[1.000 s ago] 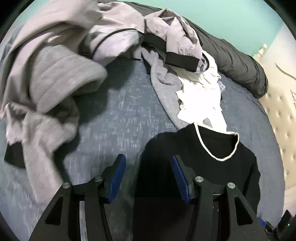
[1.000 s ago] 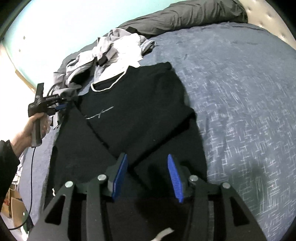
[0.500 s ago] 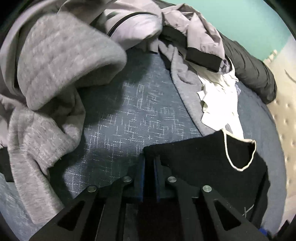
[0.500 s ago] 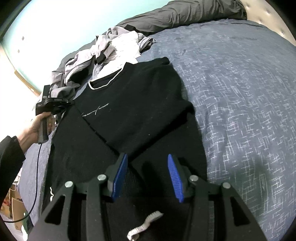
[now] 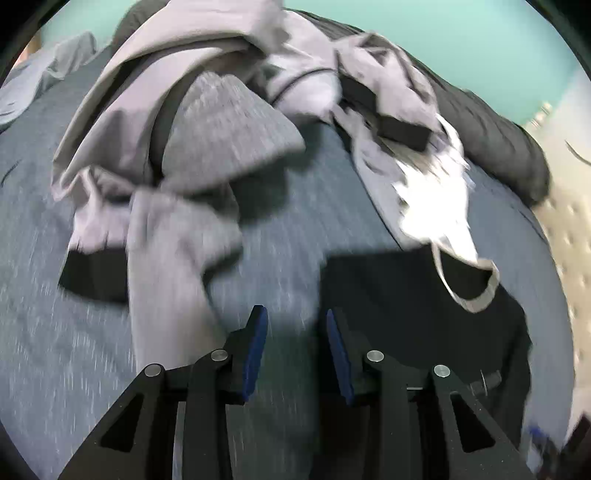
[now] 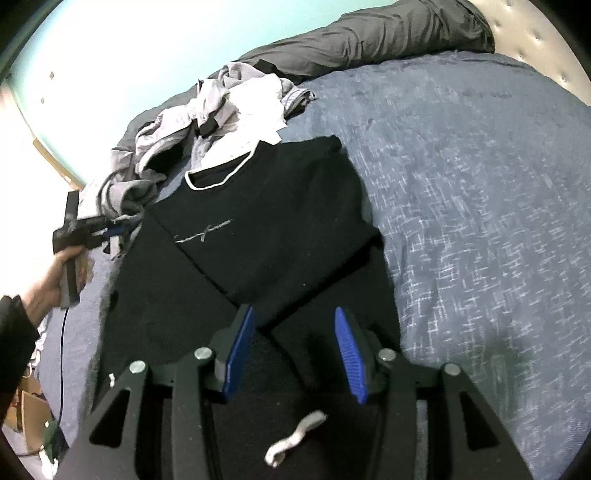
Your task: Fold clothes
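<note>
A black T-shirt with a white-trimmed collar lies front up on the blue bedspread. Its right side is folded in over the body. My right gripper hovers open over the shirt's lower part, nothing pressed between its blue pads. In the left wrist view my left gripper has its jaws opening, with only bedspread in the gap. The shirt's edge lies just beside its right finger. The right wrist view shows the left gripper in a hand at the shirt's left shoulder.
A pile of grey and white clothes lies beyond the shirt, also visible in the right wrist view as a heap. A dark grey pillow lines the far edge, next to a tufted headboard. A white fabric tag lies on the shirt near me.
Half a second ago the left gripper was shut on the shirt's left edge; now it has let go, opened and drawn back. The right gripper has stayed open over the shirt.
</note>
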A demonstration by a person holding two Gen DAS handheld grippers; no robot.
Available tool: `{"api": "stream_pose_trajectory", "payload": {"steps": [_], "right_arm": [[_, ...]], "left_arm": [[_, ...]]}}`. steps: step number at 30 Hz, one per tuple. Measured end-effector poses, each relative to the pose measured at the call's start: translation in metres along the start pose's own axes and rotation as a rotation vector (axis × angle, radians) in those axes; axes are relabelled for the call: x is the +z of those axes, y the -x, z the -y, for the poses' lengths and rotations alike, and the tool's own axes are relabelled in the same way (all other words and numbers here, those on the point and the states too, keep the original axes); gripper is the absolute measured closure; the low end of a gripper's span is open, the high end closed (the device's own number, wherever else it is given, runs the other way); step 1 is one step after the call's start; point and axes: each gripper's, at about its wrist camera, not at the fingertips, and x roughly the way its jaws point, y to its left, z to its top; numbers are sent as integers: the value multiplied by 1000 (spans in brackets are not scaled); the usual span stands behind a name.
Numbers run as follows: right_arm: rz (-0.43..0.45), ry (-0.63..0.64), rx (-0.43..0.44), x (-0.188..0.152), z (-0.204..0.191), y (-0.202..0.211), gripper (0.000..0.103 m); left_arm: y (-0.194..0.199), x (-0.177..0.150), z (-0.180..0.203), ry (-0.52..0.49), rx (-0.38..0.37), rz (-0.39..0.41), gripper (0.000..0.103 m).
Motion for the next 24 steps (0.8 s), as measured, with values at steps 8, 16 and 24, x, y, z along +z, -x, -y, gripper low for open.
{"api": "stream_pose_trajectory", "payload": {"steps": [8,16,24], "right_arm": [[-87,45,-7,-8,1,53,57],[-249,45,-17,-61,6,81,57],[-358,85,-33,-111,2,103,57]], "left_arm": [[74,-103,15,-136,-57,-68,62],[133,-206,25,-178,-104,-182,49],[166,-275,27,-162,-156,-267,49]]}}
